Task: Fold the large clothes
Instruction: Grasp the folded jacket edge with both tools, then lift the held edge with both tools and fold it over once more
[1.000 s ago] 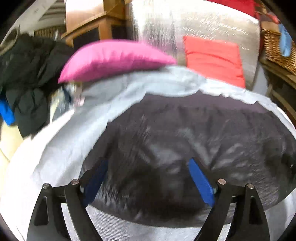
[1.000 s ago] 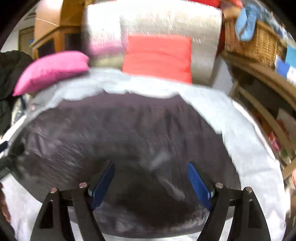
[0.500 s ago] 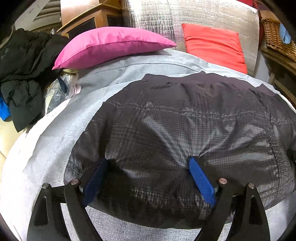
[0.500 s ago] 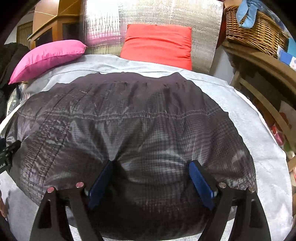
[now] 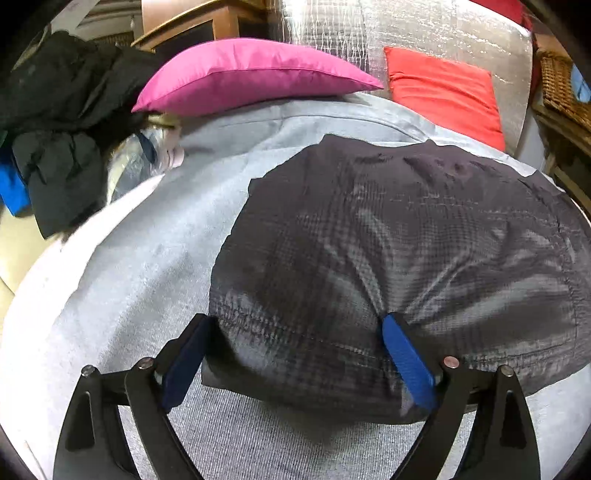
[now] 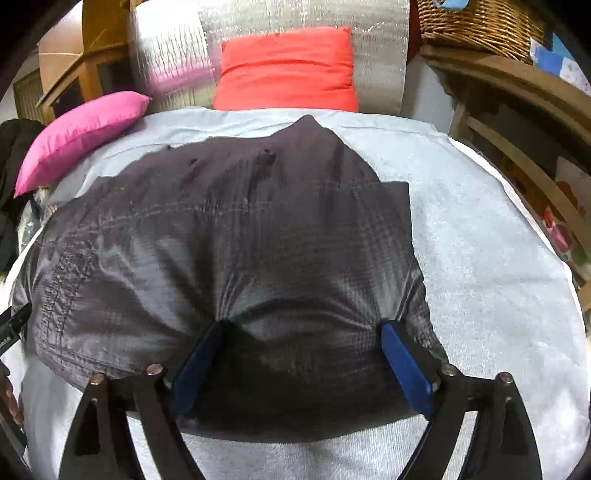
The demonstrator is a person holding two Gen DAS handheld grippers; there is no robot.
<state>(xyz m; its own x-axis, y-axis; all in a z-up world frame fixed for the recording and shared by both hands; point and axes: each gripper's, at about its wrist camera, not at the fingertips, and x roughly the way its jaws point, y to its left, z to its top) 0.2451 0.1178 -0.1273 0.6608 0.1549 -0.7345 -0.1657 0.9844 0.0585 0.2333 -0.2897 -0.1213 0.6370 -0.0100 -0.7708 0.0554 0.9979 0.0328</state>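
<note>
A dark grey checked garment [image 5: 388, 236] lies spread on a light grey cover [image 5: 129, 266]; it also shows in the right wrist view [image 6: 229, 236]. My left gripper [image 5: 295, 339] is open, its blue pads straddling the garment's near left edge, cloth bulging between them. My right gripper [image 6: 301, 343] is open too, its pads pressed against the garment's near right part, cloth between them. The garment's near hem sits under both grippers. A pointed corner of the garment [image 6: 306, 123] reaches toward the back.
A pink pillow [image 5: 251, 77] and a red cushion [image 5: 447, 88] lie at the back against a silver foil panel [image 5: 424, 29]. Black clothes [image 5: 55, 122] pile at the left. A wicker basket [image 6: 476, 22] sits on a wooden shelf [image 6: 517, 96] at the right.
The garment has narrowed: its left and right sides have come inward, baring more grey cover on both sides. Both grippers stay open at the near edge, with cloth bunching between the pads.
</note>
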